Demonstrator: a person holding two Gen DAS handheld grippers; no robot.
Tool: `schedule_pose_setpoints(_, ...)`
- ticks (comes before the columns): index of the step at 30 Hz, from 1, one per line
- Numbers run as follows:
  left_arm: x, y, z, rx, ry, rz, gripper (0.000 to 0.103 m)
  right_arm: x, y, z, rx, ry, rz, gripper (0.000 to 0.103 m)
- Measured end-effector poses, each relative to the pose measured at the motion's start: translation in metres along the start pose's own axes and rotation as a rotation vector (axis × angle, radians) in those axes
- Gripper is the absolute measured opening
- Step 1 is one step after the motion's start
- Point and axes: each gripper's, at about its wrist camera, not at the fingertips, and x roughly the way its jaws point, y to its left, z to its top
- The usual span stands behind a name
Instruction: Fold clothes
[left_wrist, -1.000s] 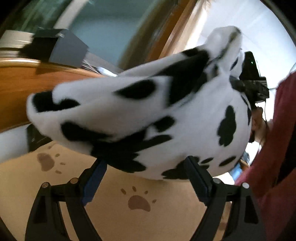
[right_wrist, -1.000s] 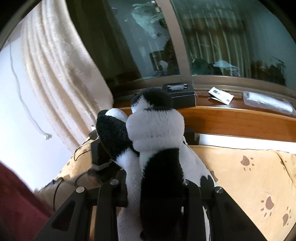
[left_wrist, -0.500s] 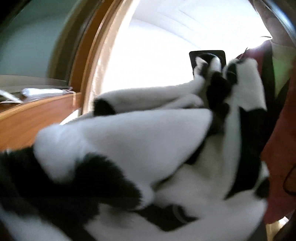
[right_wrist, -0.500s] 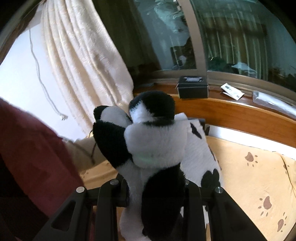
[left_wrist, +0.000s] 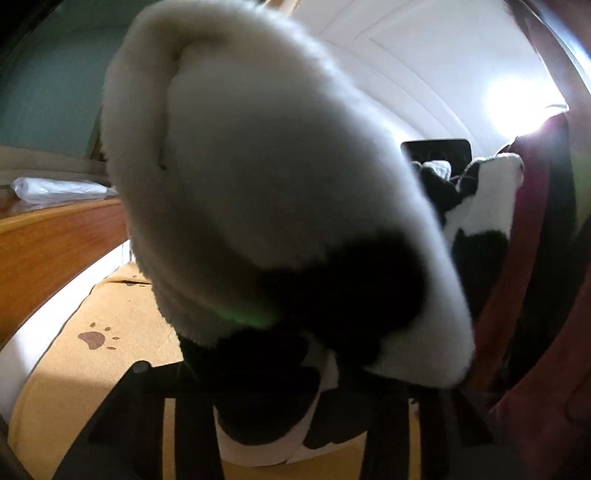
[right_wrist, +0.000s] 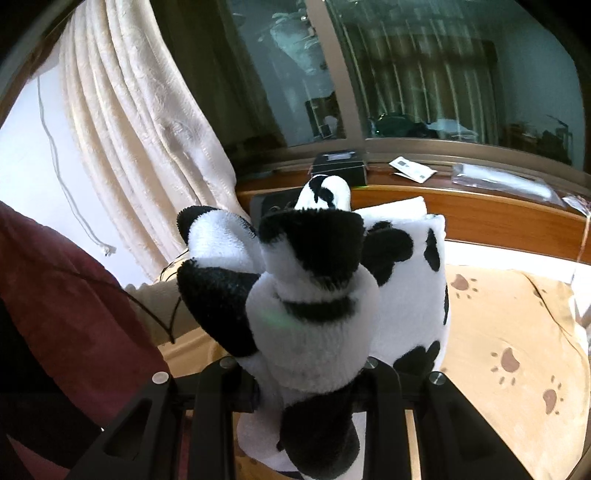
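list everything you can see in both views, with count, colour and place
fleece garment: 1, white with black patches, lifted above the bed, bunched between both grippers
blanket: 1, tan with brown paw prints, on the bed
ledge: 1, orange-brown wood, behind the bed
black box: 1, black, on the ledge
plastic bag: 1, clear, on the ledge
curtain: 1, cream, left of the window
sleeve: 1, dark red, left edge
left gripper: 1, black, closing, fleece between the jaws
right gripper: 1, black, clamped on fleece

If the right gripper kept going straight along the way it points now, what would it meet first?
Probably only more of the fluffy black-and-white cow-print garment that the right gripper already clamps; beyond it, likely the wooden ledge, though depth is unclear.
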Motion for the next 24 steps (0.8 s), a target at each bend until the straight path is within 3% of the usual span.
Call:
schedule_pose_setpoints(1,0.001,-0.003,0.002,0.012,0.010,0.003,0.047,-0.002,0.001,-0.003,-0.004,0.002,-0.001,0.030)
schedule_pose_setpoints(2,0.001,-0.005,0.003,0.025,0.019,0.017,0.061,-0.004,0.003,-0.005,-0.013,0.006,0.001,0.030)
schedule_pose_setpoints(3,0.002,-0.004,0.006,0.023,0.033,0.038,0.084,-0.006,0.005,-0.008,-0.019,0.008,0.004,0.030)
schedule_pose_setpoints(5,0.003,0.001,0.012,0.006,0.067,0.086,0.103,-0.010,0.004,-0.013,-0.013,-0.004,0.005,0.030)
schedule_pose_setpoints(11,0.037,0.014,0.039,-0.039,0.103,0.099,0.103,-0.038,-0.029,-0.027,0.136,-0.111,-0.048,0.030)
schedule_pose_setpoints(15,0.088,0.030,0.061,-0.090,0.171,0.097,0.103,-0.061,-0.060,-0.043,0.237,-0.161,-0.101,0.030)
schedule_pose_setpoints(19,0.148,0.048,0.074,-0.168,0.291,0.112,0.103,-0.080,-0.099,-0.072,0.358,-0.200,-0.148,0.030)
schedule_pose_setpoints(24,0.225,0.074,0.072,-0.320,0.499,0.159,0.103,-0.094,-0.159,-0.131,0.558,-0.228,-0.171,0.030)
